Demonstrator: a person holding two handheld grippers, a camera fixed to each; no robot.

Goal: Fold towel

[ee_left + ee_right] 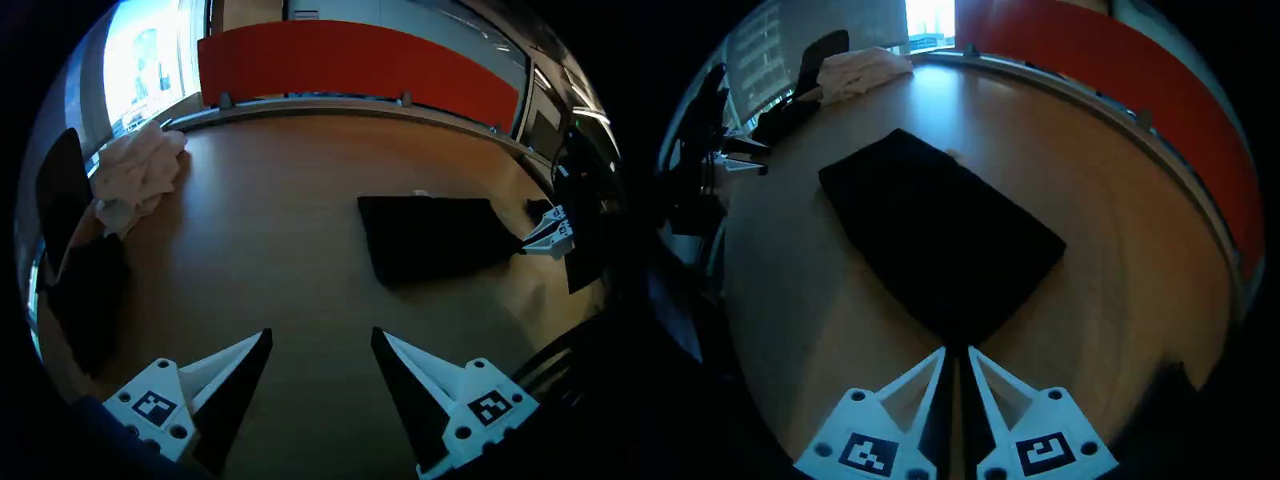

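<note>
Currently, in the left gripper view from the left: a dark chair [60, 192] at the edge, then a pale cloth pile [140, 172] on the far-left corner of the wooden worktop [272, 240], with a bright window [144, 64] behind it. A red panel [352, 64] runs along the back edge. The left gripper [321, 331] is low in the centre over bare wood, its fingers [232, 376] spread wide, holding nothing and well apart from the towel. The black towel [428, 232] lies flat right of centre, roughly rectangular, with a small pale tag at its far edge. Its right corner tapers to a point that meets the right gripper [531, 244] at the far right. In the right gripper view from the left: the chair and cloth pile are top-left and the towel lies diagonally across the middle of the worktop, with the red panel curving down the right side. The right fingers are at bottom centre, drawn almost together with only a thin slit between them. Their tips are on the towel's near corner and pinch it. The rest of the towel rests on the wood.
</note>
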